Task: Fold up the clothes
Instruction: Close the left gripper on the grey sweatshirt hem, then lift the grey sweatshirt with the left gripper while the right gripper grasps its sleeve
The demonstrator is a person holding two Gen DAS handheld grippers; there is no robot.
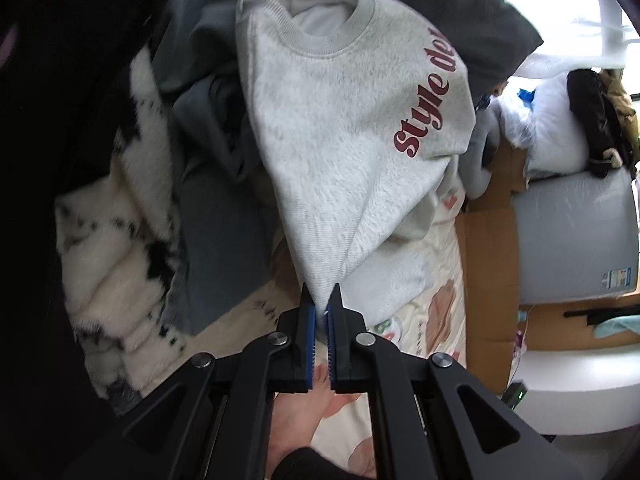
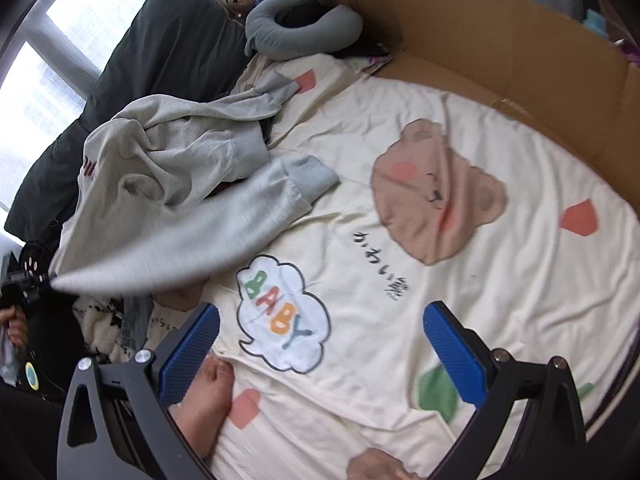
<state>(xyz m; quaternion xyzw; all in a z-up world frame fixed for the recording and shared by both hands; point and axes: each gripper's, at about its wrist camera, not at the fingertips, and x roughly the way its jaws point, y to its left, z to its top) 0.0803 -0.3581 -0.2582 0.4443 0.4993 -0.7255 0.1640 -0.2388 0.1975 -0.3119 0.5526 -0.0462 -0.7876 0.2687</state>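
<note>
A light grey sweatshirt [image 1: 344, 136] with dark red lettering hangs stretched from my left gripper [image 1: 323, 300], which is shut on a pinch of its fabric. In the right wrist view the same sweatshirt [image 2: 168, 184] lies rumpled over the cream bedsheet [image 2: 400, 280], one sleeve pulled taut toward the left gripper [image 2: 48, 278] at the far left edge. My right gripper [image 2: 320, 320] hovers above the sheet with its blue pads wide apart and nothing between them.
A dark grey garment [image 1: 212, 128] and a black-and-white fluffy one [image 1: 116, 240] lie left of the sweatshirt. Cardboard walls [image 2: 500, 52] border the bed. A grey neck pillow [image 2: 296, 28], a dark pillow [image 2: 160, 56] and a person's bare foot [image 2: 208, 392] are nearby.
</note>
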